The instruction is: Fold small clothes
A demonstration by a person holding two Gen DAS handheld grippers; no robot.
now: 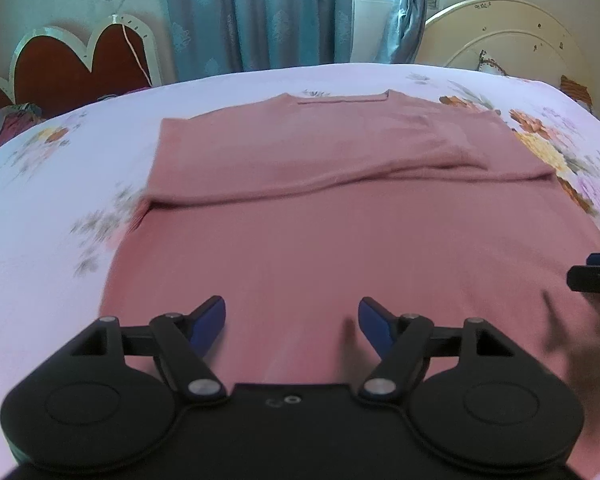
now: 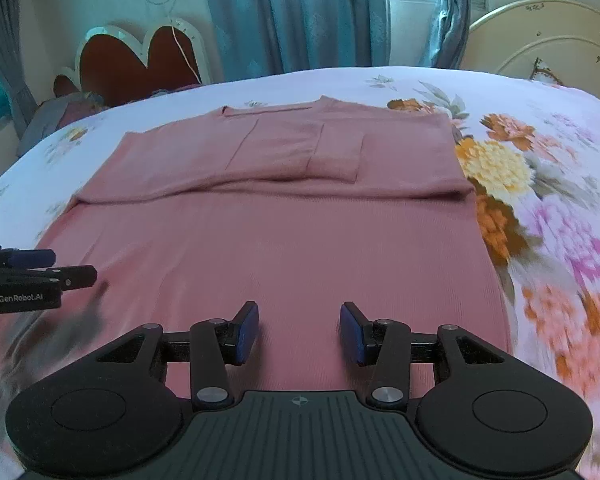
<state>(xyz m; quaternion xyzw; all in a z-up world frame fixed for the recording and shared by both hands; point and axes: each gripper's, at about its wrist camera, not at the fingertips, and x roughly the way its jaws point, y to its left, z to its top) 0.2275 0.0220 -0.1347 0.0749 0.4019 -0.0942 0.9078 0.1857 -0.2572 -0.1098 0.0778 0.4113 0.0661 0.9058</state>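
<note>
A pink knit top [image 1: 320, 232] lies flat on the bed, neckline at the far end. Its sleeves are folded in across the chest [image 2: 300, 152], and a ridge of cloth crosses the middle. My left gripper [image 1: 291, 308] hovers over the near hem with its jaws open and nothing between the blue pads. My right gripper [image 2: 299, 312] is also open and empty above the near hem, further right. Each one shows at the edge of the other's view: the right gripper [image 1: 596, 276] and the left gripper [image 2: 40, 272].
The bed has a white floral sheet [image 2: 540, 200]; bare sheet shows on both sides of the top. Behind the bed stand a red heart-shaped panel [image 1: 80, 64], teal curtains [image 1: 260, 20] and a cream rounded headboard [image 1: 508, 36]. A bundle of cloth [image 2: 60, 112] lies at the far left.
</note>
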